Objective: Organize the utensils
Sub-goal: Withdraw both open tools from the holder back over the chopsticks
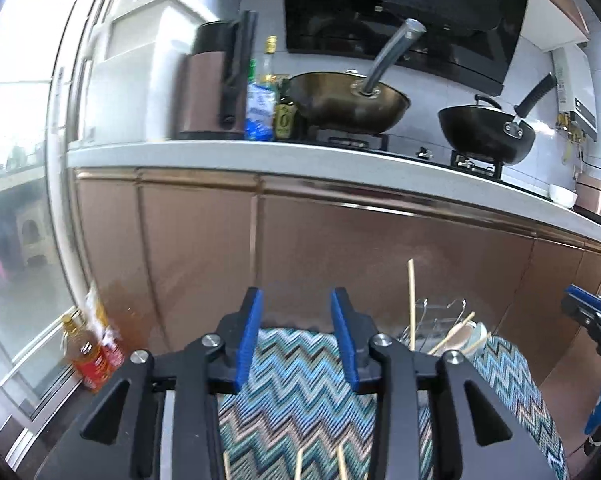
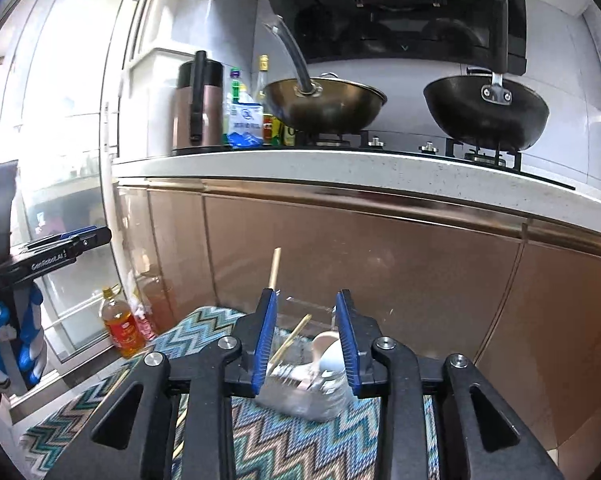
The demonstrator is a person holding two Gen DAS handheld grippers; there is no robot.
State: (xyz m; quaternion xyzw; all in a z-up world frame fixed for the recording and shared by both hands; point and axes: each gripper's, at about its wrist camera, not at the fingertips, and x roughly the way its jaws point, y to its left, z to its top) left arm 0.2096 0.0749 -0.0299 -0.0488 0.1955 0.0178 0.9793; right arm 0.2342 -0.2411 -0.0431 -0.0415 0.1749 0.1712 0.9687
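A clear plastic utensil holder (image 2: 316, 388) stands on a zigzag-patterned cloth (image 2: 300, 440). It holds wooden chopsticks (image 2: 274, 268) and white spoons (image 2: 326, 348). My right gripper (image 2: 306, 340) is open and empty, its blue pads either side of the holder's top. My left gripper (image 1: 296, 340) is open and empty over the cloth (image 1: 296, 384), with the holder (image 1: 440, 328) to its right. Loose chopsticks (image 1: 300, 464) lie on the cloth below the left gripper. Each gripper shows at the edge of the other's view.
Copper-coloured cabinet fronts (image 1: 340, 248) rise behind the cloth. The counter (image 1: 260, 156) above carries two woks (image 1: 348, 100), bottles and a kettle. An oil bottle (image 2: 120, 328) stands on the floor by a glass door at left.
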